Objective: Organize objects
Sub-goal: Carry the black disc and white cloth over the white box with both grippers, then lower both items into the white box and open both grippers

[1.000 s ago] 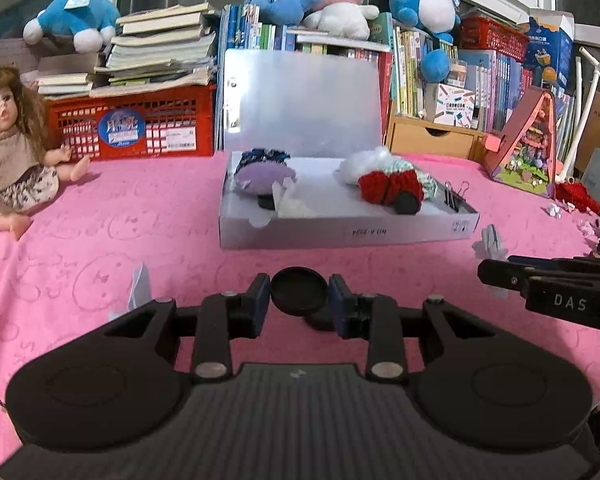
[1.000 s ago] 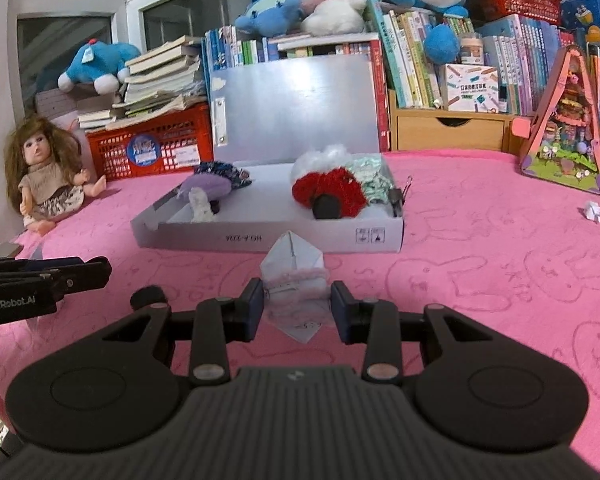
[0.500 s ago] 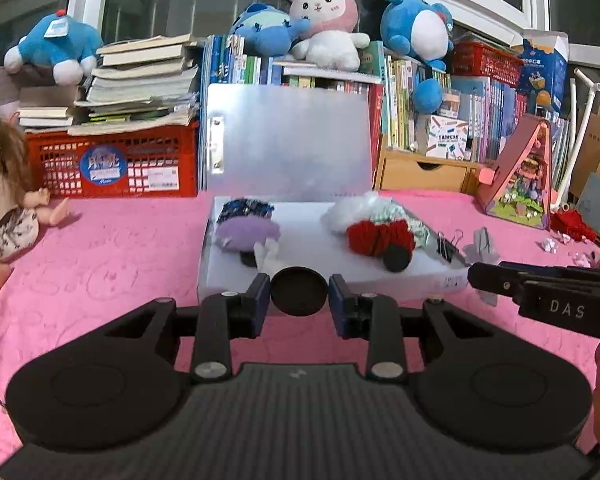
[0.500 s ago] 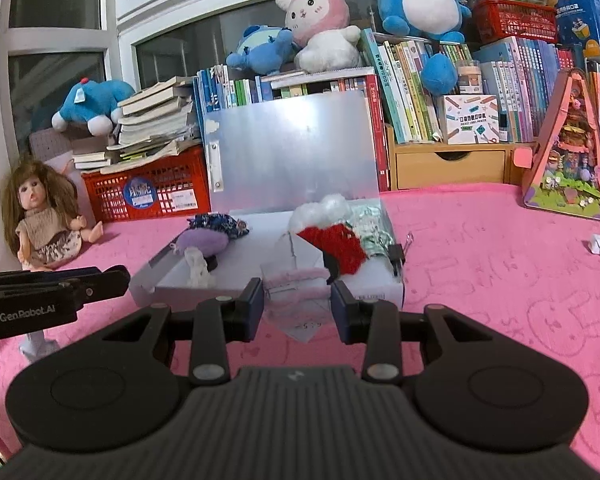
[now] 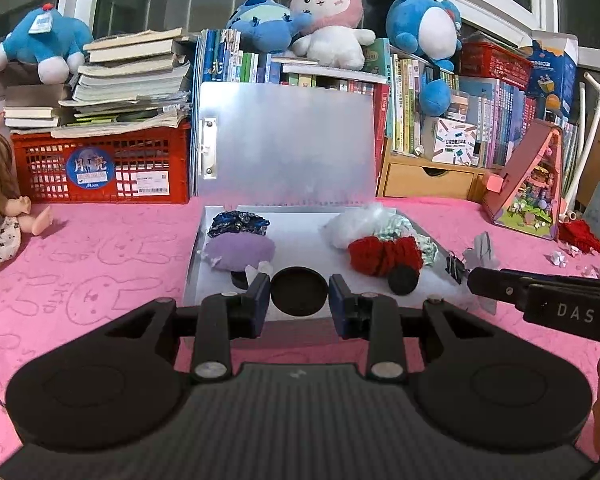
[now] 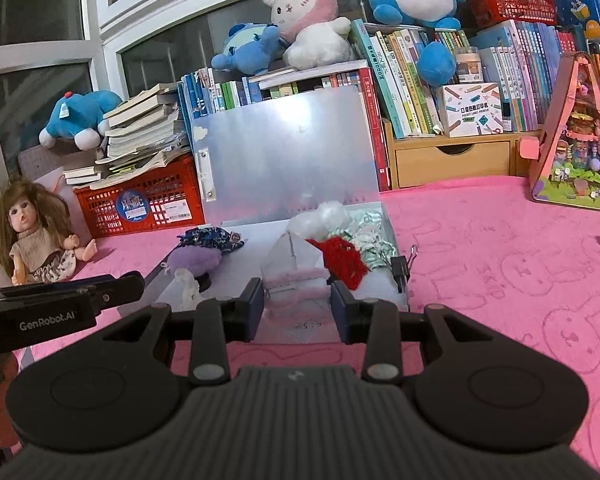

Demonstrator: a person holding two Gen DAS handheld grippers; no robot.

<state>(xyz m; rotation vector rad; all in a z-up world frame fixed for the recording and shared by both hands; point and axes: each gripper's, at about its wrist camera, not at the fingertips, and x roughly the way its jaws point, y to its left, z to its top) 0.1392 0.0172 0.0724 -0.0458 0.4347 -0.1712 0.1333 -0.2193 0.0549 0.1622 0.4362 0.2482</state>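
left gripper [image 5: 299,297]: we have the fingers closed on a black round disc [image 5: 299,297], held over the near edge of the open grey box [image 5: 300,248]. right gripper [image 6: 297,303]: fingers clamped on a folded white paper piece with pink bands [image 6: 294,264], also at the box's near edge.

box sits on the pink worktop [image 5: 100,264], lid standing upright at the back. inside, left side: purple pom-pom [image 5: 240,251] with a dark blue patterned fabric piece [image 5: 238,222] behind it. right side: red yarn piece [image 5: 385,255], white fluff [image 5: 356,224] behind it, another black disc [image 5: 403,278] in front. black binder clip [image 6: 401,267] at the box's right edge.

doll [image 6: 32,232] sits far left, red crate [image 5: 100,164] behind the box's left.
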